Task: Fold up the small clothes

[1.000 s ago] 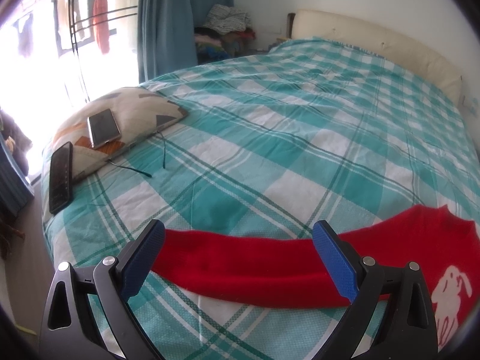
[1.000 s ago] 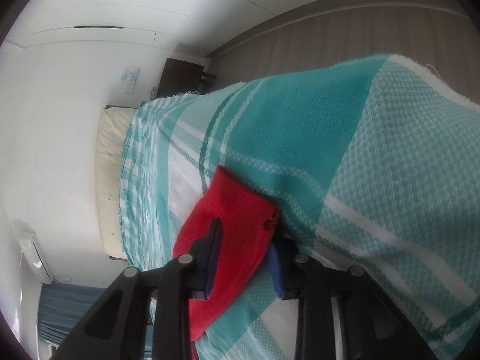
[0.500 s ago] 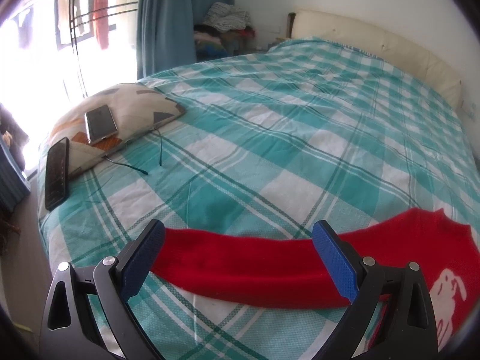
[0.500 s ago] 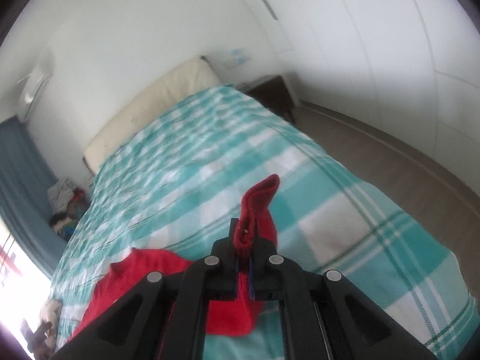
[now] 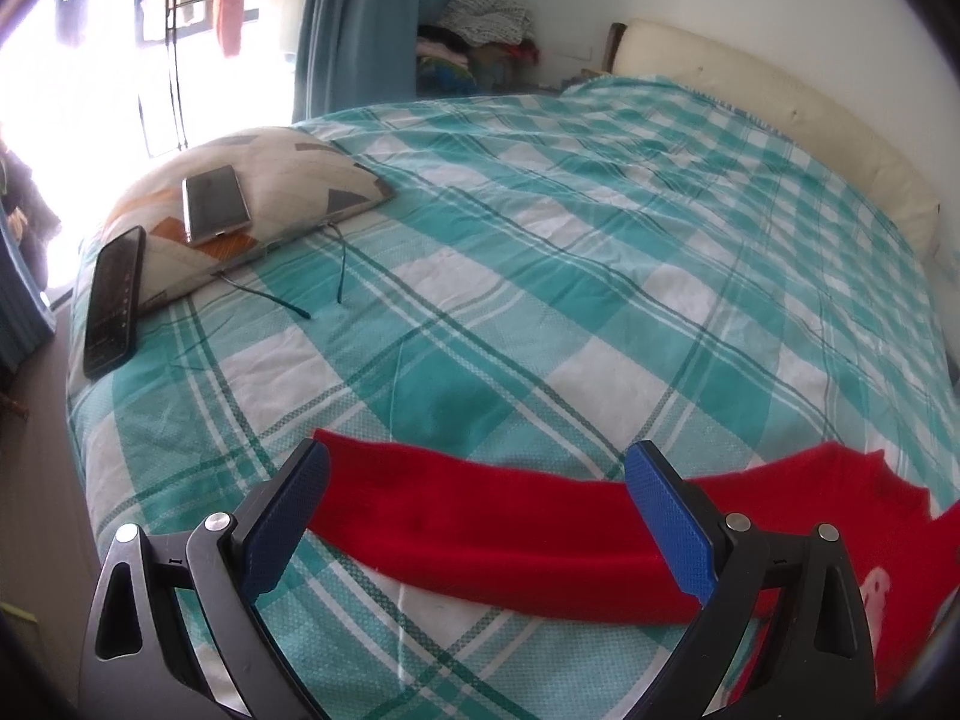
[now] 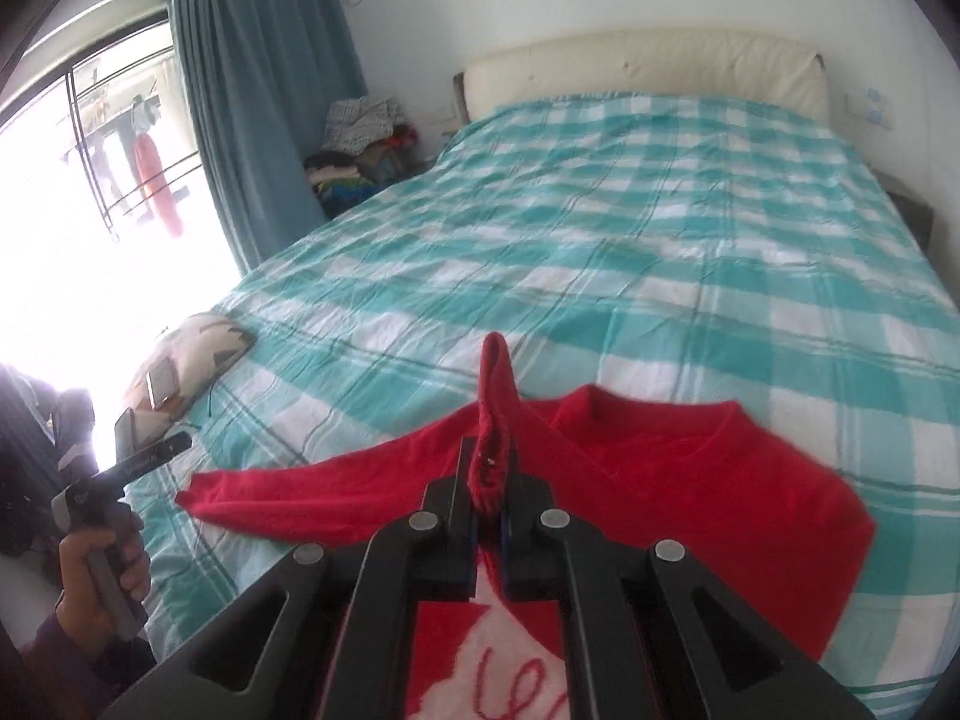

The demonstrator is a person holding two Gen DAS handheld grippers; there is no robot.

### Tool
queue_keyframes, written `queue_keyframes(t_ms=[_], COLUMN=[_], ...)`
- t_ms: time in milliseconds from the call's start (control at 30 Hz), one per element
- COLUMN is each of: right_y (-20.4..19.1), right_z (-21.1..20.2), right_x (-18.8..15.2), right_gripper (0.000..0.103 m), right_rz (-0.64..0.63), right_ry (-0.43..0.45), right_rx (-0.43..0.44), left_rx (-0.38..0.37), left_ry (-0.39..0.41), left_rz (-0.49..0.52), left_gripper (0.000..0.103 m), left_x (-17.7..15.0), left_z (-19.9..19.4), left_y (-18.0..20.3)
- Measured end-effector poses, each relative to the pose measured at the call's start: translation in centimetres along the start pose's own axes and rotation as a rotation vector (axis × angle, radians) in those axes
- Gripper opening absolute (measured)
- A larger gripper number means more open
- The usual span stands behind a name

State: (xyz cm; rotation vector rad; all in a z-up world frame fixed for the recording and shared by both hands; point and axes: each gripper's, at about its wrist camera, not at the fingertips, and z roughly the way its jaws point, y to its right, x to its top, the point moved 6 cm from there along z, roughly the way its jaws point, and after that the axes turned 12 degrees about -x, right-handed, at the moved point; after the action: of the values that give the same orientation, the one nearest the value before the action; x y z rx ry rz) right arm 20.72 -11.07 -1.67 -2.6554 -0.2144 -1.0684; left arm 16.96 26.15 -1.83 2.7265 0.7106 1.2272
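Left gripper [image 5: 477, 501]: blue pads [image 5: 669, 525] spread wide, holding nothing; hovering low at bottom centre of the left view, straddling the outstretched sleeve [image 5: 480, 534].
Red sweater [image 6: 690, 480]: flat on the teal check bedspread [image 6: 630, 228], lower centre of the right view; neckline toward the headboard, white motif partly hidden behind the tool.
Right gripper [image 6: 489, 498]: clamped narrow on the other sleeve's cuff [image 6: 495, 384], cuff standing up above the chest.
Handling: soft, light, limp knit by the look of it; likely to sag and drag, not slip. Best grip probably at cuff or hem edge, pinching both layers.
Far left of left view: two phones [image 5: 215, 211] on a patterned pillow [image 5: 288, 177], well apart from the garment.
Change over the last second: cuff, then low against the bedspread between part-open jaws, now pinched and carried over the body; left tool much as it was, wide above the flat sleeve.
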Motion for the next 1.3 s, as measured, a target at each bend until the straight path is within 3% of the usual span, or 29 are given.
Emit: queue_keyframes(t_ms=[33, 100, 133, 267, 467, 633, 700, 733, 800, 900, 933, 1033, 1300], right_y=[-0.4, -0.6, -0.3, 3.1, 13.6, 23.0, 25.8, 26.7, 27.0, 27.7, 28.0, 29.6, 30.4], right_z=[1.3, 1.9, 1.5, -1.4, -7.7, -12.6, -13.5, -13.8, -14.7, -14.7, -14.0, -11.7, -11.3], right_x=[-1.0, -2.5, -3.1, -4.7, -11.5, -18.7, -20.7, -20.8, -19.9, -19.6, -19.9, -21.5, -22.0], right_gripper=[0.033, 0.053, 0.056, 0.061, 0.067, 0.068, 0.07, 0.07, 0.072, 0.086, 0.087, 0.087, 0.098], right_rz=[0.026, 0.085, 0.097, 0.062, -0.049, -0.024, 0.04, 0.081, 0.121, 0.157, 0.175, 0.243, 0.289], right_ry=[-0.053, -0.082, -0.073, -0.04, -0.002, -0.021, -0.058, -0.069, 0.027, 0.113, 0.105, 0.026, 0.034], right_rx=[0.061, 0.163, 0.172, 0.085, -0.254, -0.522, -0.612, -0.627, -0.619, -0.715, -0.734, -0.747, -0.667], left_rx=[-0.001, -0.005, -0.008, -0.033, -0.121, -0.275, -0.287, -0.277, -0.231, -0.212, -0.19, -0.218, -0.245], left_ry=[-0.006, -0.011, -0.012, -0.021, -0.093, -0.268, -0.298, -0.306, -0.346, -0.324, -0.316, -0.329, -0.31], left_rz=[0.004, 0.014, 0.018, 0.031, 0.192, 0.234, 0.255, 0.278, 0.341, 0.423, 0.449, 0.446, 0.429], left_gripper=[0.099, 0.099, 0.099, 0.099, 0.1, 0.101, 0.101, 0.101, 0.101, 0.102, 0.103, 0.103, 0.103], left_x=[-0.1, -0.2, -0.2, -0.4, -2.6, -7.7, -10.2, -11.5, -13.5, -14.4, -14.8, -15.6, -15.9], left_z=[0.1, 0.2, 0.2, 0.4, 1.0, 1.2, 1.3, 1.7, 2.9, 4.2, 4.7, 6.0, 5.6], left_y=[0.1, 0.2, 0.4, 1.3, 5.6, 8.8, 9.8, 10.2, 11.1, 12.1, 12.2, 11.5, 11.3])
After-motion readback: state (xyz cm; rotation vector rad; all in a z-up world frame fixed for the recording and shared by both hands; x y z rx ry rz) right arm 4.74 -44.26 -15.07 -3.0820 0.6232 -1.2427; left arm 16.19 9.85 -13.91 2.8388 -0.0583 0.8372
